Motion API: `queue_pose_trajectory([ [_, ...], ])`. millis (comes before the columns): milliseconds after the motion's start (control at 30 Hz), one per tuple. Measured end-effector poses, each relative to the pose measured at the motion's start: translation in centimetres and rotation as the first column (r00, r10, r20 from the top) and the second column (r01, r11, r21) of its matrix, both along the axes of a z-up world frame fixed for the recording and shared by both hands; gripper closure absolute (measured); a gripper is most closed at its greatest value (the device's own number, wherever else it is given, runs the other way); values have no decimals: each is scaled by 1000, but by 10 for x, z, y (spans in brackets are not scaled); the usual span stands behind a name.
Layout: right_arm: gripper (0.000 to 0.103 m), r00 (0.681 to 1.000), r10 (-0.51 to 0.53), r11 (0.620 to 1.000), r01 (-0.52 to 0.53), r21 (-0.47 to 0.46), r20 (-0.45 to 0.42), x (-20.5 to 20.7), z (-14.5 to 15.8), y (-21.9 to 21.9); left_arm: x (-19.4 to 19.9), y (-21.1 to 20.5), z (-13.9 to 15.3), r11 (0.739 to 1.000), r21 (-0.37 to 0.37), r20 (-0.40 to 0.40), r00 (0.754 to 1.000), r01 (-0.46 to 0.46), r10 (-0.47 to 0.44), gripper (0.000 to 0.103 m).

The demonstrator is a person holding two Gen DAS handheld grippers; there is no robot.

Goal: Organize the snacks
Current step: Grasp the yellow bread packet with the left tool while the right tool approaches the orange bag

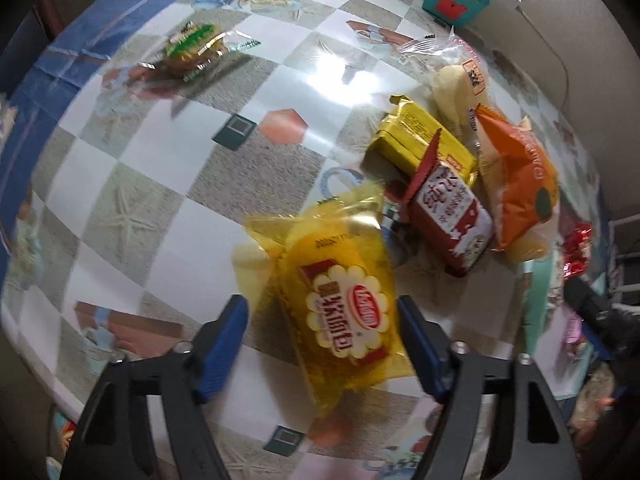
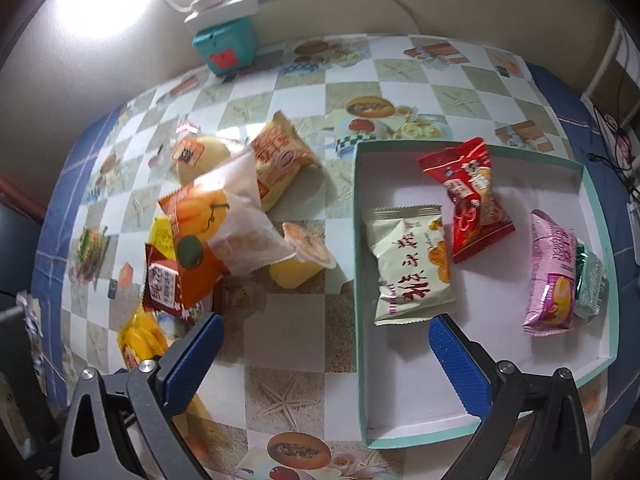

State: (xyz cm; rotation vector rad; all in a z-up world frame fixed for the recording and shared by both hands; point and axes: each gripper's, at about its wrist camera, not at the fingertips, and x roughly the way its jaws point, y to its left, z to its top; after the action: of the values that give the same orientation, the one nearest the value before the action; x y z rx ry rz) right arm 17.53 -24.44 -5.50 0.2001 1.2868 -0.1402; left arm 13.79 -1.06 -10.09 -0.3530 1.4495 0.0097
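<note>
left gripper (image 1: 322,340) is seen pointing steeply down at the table (image 1: 160,184), its jaws part-way apart with the yellow bread packet (image 1: 344,312) lying between the blue pads. the pad on the right of the picture is at the packet's edge, while a strip of tablecloth and loose wrapper is still seen between the other pad and the packet's body, so a firm grip is not shown and the jaws are judged not yet closed on it. the packet's long axis is laid roughly along the fingers, tilted a little toward the upper left of the picture, so its short width is presented across the closing line; only a slight roll is judged to be needed.

just beyond the packet, toward the upper right, a heap is formed by the red packet (image 1: 448,216), the yellow bar pack (image 1: 420,136) and the orange packet (image 1: 516,184). a green packet (image 1: 192,50) is left alone well apart, at the far left.

right gripper (image 2: 324,356) is held wide apart and empty above the near left wall of the tray (image 2: 600,216), where four or five packets are already laid. the tray is placed on the far side of the heap from the left gripper, so the yellow packet is judged to need carrying past the heap toward the right hand, which is the nearer one to the tray.
</note>
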Motion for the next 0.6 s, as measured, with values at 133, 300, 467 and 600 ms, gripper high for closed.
queue_pose_trajectory([
  [133,0,1000,13,1000,-13,-13,-7,1,-4,4,-4,1,4,1000,-24,10,1000,-2,2,40],
  [300,0,1000,12,1000,-12,3,0,6,-9,4,11,-2,6,999,-38,13,1000,-5,5,48],
  [467,0,999,25,999,-26,39,47,15,-9,9,27,0,5,998,-58,17,1000,-21,22,54],
  [600,0,995,49,997,-54,57,91,20,-5,17,34,6,2,997,-58,33,999,-42,44,56],
])
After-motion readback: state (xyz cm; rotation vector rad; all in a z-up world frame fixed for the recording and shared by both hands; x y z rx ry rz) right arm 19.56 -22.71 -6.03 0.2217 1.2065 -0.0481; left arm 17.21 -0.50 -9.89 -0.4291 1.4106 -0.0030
